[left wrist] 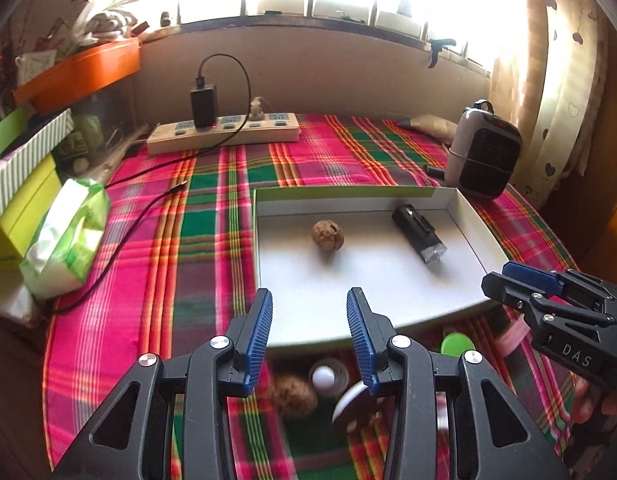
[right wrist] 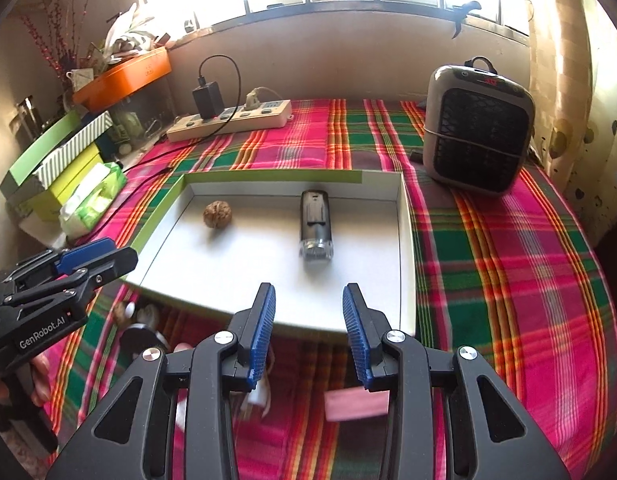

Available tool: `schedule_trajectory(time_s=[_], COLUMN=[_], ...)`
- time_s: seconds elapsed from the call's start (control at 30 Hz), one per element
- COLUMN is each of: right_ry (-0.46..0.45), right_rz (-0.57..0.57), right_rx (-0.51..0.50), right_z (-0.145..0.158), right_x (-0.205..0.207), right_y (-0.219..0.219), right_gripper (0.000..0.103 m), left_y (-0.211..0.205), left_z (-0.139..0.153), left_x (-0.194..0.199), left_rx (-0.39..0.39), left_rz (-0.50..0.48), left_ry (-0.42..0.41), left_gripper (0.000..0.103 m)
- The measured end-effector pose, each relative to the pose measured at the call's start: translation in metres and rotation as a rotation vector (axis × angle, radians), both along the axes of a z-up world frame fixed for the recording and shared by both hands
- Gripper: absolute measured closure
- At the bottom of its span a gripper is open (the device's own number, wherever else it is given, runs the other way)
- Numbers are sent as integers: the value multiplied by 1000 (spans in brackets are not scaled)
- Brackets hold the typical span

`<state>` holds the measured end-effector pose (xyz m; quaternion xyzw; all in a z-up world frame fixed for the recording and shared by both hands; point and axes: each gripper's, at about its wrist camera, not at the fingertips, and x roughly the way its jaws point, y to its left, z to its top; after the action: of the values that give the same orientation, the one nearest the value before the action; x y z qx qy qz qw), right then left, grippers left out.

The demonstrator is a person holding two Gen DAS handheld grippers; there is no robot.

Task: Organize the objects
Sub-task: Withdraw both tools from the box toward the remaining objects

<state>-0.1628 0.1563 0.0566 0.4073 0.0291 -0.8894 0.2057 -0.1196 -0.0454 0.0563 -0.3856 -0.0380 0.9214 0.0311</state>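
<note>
A shallow white box with a green rim lies on the plaid cloth. In it are a walnut and a black flashlight. My left gripper is open and empty above the box's near edge. My right gripper is open and empty, also at the near edge. Below the left gripper lie a second walnut, a white ball, a round dark-and-white object and a green cap. A pink item lies under the right gripper.
A power strip with a black charger and cable sits at the back. A small heater stands at the right. Stacked boxes and a tissue pack crowd the left edge.
</note>
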Motion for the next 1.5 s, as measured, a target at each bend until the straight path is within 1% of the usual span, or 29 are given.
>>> schedule_trajectory(time_s=[0.13, 0.27, 0.3, 0.37, 0.57, 0.83, 1.1, 1.5], right_ry=[11, 20, 22, 30, 41, 24, -2, -20], right_rz=[7, 8, 6, 2, -4, -19, -45, -52], right_rx=[4, -16, -17, -22, -27, -28, -36, -37], right_z=[0, 2, 2, 2, 1, -11, -19, -24], right_x=[13, 25, 28, 33, 46, 57, 57, 51], right_y=[4, 12, 14, 18, 30, 46, 58, 62], right_gripper=[66, 66, 62, 58, 58, 58, 58, 58], left_y=[-2, -6, -7, -7, -4, 8, 21, 30], left_z=[-5, -11, -13, -17, -20, -32, -35, -44], left_x=[16, 32, 36, 44, 60, 57, 49, 34], left_rx=[-3, 25, 32, 42, 57, 61, 42, 16], left_rz=[-7, -7, -9, -8, -50, -85, -115, -119], left_ry=[-3, -3, -3, -6, 3, -32, -39, -70], left_gripper=[66, 66, 66, 66, 66, 66, 66, 66])
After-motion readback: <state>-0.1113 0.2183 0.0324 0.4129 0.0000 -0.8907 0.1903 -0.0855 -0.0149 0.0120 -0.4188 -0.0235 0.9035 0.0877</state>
